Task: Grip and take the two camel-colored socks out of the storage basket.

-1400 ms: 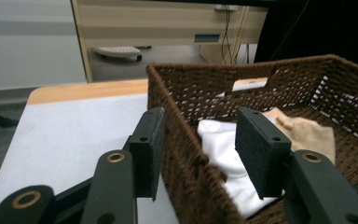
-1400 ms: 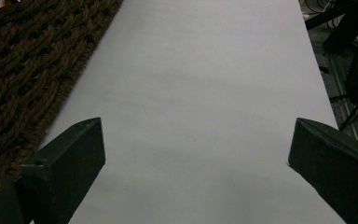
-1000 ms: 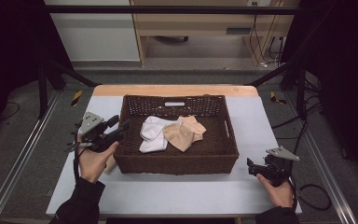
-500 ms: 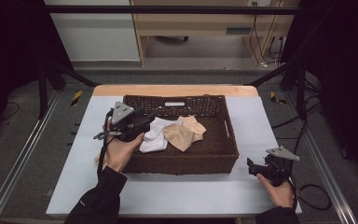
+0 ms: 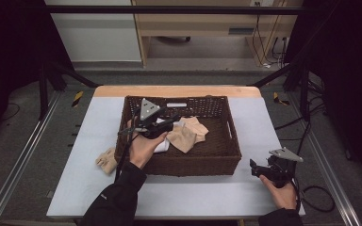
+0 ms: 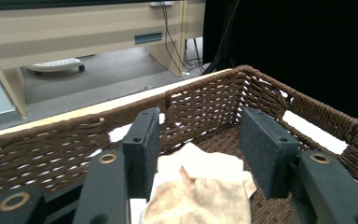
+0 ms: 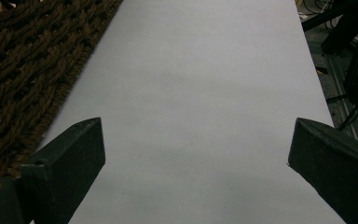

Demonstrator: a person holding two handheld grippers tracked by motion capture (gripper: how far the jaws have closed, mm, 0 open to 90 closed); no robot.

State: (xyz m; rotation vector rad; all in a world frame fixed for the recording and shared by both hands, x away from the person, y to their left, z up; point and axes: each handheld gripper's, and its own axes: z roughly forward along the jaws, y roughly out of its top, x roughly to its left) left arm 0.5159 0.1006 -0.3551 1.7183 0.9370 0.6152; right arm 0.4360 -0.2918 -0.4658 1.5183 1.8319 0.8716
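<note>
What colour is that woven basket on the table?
Dark brown. The basket shows its woven wicker best in the left gripper view.

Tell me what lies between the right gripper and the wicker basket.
Nothing: in the high view, bare white table top separates the right gripper from the basket. The right gripper view shows the same bare stretch beside the basket's wall.

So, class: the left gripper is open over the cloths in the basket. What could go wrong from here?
1. The beige cloths overlap each other and a white one, so the open left gripper may pinch two at once.
2. Its cable hangs near the basket's rim and might snag.
3. The cloth left on the table could be forgotten.
</note>
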